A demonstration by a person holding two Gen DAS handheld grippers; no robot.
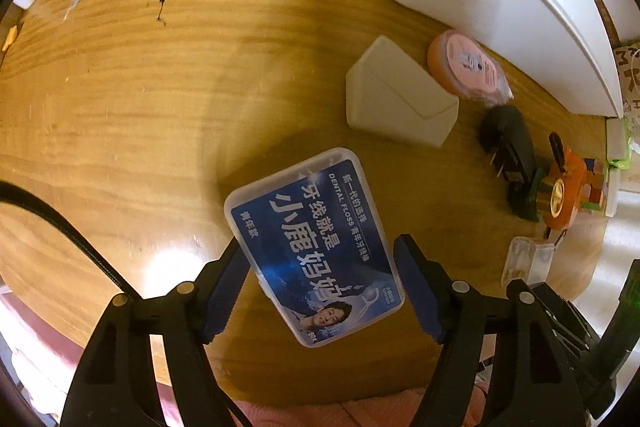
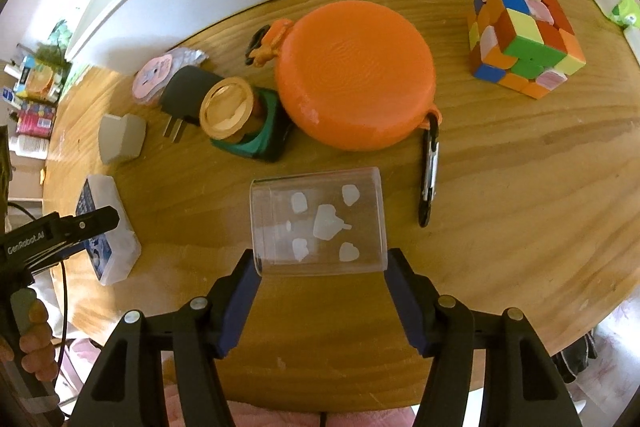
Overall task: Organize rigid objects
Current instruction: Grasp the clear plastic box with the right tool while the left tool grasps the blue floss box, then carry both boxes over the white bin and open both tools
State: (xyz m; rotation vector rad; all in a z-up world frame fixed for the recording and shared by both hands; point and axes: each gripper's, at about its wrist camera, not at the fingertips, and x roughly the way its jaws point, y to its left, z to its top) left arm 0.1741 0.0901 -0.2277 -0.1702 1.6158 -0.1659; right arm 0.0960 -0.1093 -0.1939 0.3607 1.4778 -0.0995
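Left wrist: left gripper [image 1: 320, 287] clamps "DENTAL FLOSS" box [image 1: 316, 247]; right gripper [image 2: 320, 291] clamps clear cup [image 2: 318, 221].

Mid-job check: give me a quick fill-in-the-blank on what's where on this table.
The left gripper has its jaws around the floss box, whose label is ____.
The right gripper has its jaws around the clear cup, printed with ____ shapes.
The carabiner hangs from the ____ round case.
Missing: blue; white; orange.
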